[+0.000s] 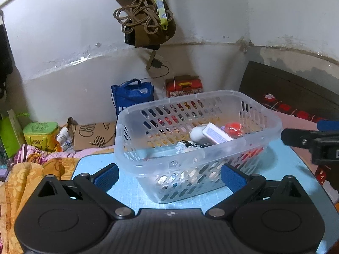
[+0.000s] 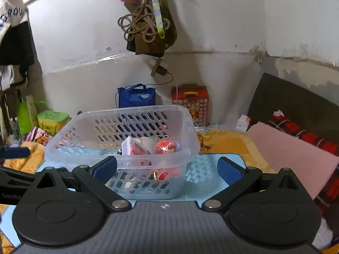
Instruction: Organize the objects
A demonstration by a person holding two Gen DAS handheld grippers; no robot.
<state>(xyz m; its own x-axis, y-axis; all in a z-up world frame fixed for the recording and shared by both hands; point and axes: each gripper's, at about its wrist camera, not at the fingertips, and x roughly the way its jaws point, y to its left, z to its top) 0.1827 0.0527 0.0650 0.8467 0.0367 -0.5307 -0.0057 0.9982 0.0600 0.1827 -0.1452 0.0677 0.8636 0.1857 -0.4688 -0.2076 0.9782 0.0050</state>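
On the light-blue mat (image 1: pixel 131 192), the clear perforated plastic basket (image 1: pixel 197 148) is judged light, springy and best taken by its stiff rim, the small box (image 1: pixel 217 134) and red ball (image 1: pixel 233 128) inside at 1 o'clock being loose, while the left claw (image 1: pixel 169 176) and right claw (image 2: pixel 167 169) are held spread, empty.

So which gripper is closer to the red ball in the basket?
Right, going by the views. The red ball sits just ahead of the right gripper; the left gripper faces the basket with the ball at the far right.
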